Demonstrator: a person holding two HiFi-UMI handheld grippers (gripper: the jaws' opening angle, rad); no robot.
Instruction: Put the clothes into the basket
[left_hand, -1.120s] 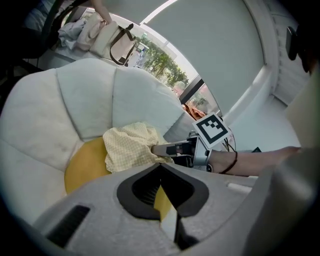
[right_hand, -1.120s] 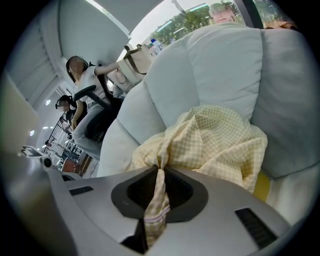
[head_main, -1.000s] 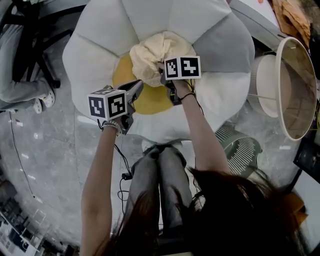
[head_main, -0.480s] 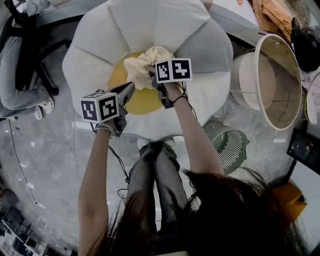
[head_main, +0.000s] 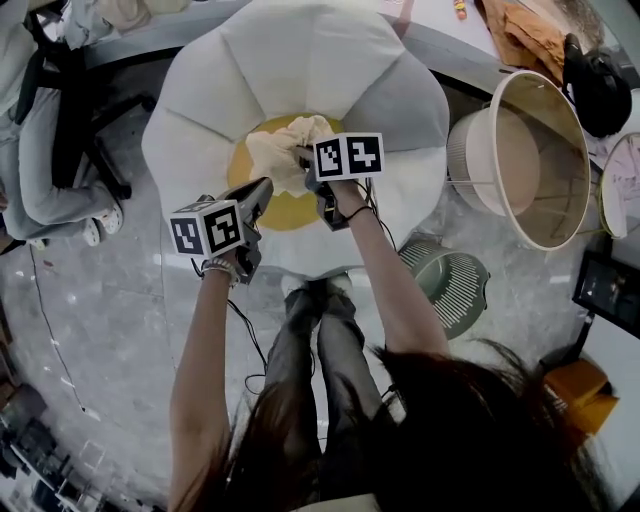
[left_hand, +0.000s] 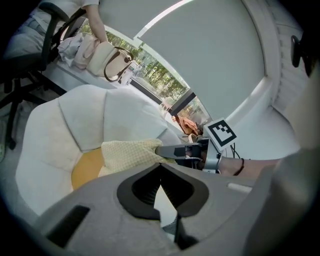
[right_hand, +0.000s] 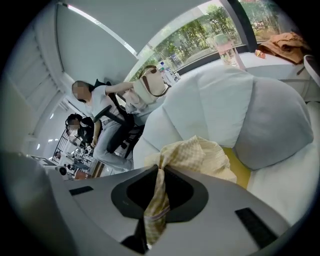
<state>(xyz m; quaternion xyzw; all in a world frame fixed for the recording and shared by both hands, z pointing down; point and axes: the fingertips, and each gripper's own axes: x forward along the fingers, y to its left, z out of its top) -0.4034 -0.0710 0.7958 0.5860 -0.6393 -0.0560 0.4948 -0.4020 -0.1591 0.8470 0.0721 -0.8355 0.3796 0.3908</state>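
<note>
A pale yellow checked cloth (head_main: 280, 152) hangs bunched over the yellow middle (head_main: 290, 210) of a white flower-shaped cushion seat (head_main: 320, 60). My right gripper (head_main: 305, 165) is shut on it, and in the right gripper view a strip of the cloth (right_hand: 195, 155) runs down between the jaws (right_hand: 159, 175). My left gripper (head_main: 262, 190) is shut and holds nothing, just left of and below the cloth. In its own view its tips (left_hand: 160, 170) point past the cloth (left_hand: 127, 152) and the right gripper (left_hand: 172, 150). The white basket (head_main: 565, 130) lies on its side at the right.
A grey-green slatted object (head_main: 455, 290) lies on the floor between the seat and the basket. A seated person (head_main: 40, 150) on a black chair is at the far left. Orange clothing (head_main: 520, 25) and a black bag (head_main: 600, 85) lie beyond the basket. Cables trail on the floor.
Both grippers have risen together. The cloth has come up off the yellow middle of the seat in the right gripper and now hangs more tightly bunched.
</note>
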